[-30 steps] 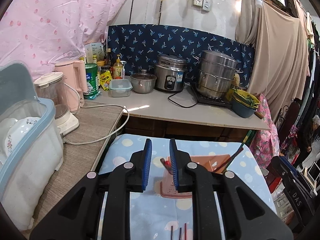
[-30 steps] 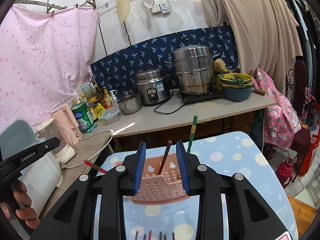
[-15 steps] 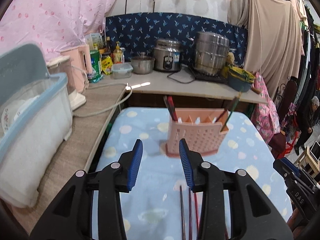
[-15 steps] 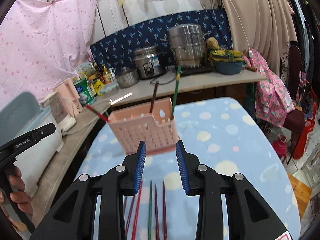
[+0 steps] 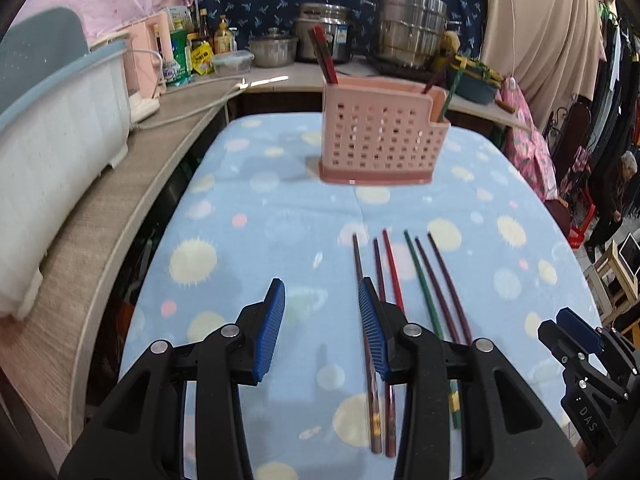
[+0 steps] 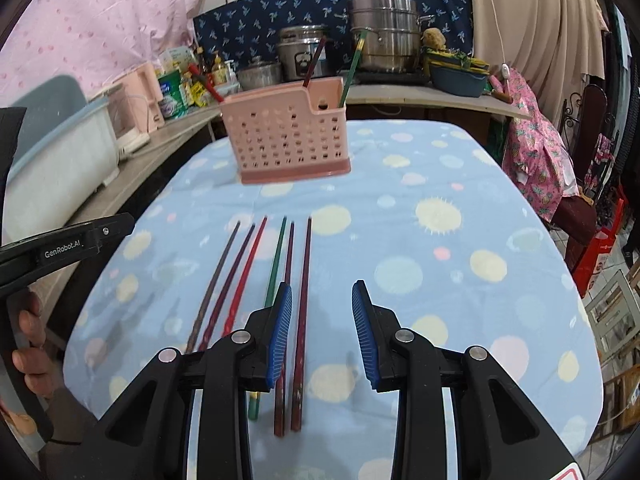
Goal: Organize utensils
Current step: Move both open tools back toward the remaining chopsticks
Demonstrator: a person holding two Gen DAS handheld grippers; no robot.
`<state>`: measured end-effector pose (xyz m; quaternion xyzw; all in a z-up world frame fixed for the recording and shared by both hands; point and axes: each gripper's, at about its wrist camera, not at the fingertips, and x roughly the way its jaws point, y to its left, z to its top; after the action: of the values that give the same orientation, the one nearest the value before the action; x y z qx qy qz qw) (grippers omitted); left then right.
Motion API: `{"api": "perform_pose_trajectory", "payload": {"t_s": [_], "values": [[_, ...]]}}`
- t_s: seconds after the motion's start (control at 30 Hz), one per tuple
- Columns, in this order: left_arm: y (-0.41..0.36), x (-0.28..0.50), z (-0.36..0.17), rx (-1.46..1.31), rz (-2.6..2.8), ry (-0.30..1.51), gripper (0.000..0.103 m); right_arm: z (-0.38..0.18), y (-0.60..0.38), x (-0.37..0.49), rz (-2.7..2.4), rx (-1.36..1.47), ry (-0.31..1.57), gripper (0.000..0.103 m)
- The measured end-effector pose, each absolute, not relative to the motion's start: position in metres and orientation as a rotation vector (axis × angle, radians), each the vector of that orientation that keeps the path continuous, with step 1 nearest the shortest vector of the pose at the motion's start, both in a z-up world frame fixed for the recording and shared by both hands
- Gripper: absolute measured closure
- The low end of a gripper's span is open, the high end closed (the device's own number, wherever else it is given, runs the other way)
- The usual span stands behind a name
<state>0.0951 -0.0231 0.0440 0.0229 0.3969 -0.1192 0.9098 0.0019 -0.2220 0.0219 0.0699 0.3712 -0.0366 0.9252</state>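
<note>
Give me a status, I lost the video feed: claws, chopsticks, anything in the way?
Left claw open, just widened, empty. Right claw open, empty. Six chopsticks loose on cloth, others standing in pink holder. Nothing blocking.

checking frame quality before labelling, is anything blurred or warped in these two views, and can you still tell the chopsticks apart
Left wrist view: motion blur smears the pink holder and the chopsticks; fisheye bends the counter edge. Right wrist view: sharper; six loose chopsticks separate cleanly, the tablecloth curves at the rim. Lighting is even, without strong glare.
</note>
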Motion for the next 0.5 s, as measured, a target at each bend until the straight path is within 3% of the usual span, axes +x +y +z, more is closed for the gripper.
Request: {"api": "perform_pose_trajectory", "payload": {"t_s": [0.5], "values": [[-0.012,0.065,-0.013,0.074,-0.241,0.938,0.066,-0.034,-0.207,-0.009,-0.061,0.152,0.873,0.073]]}}
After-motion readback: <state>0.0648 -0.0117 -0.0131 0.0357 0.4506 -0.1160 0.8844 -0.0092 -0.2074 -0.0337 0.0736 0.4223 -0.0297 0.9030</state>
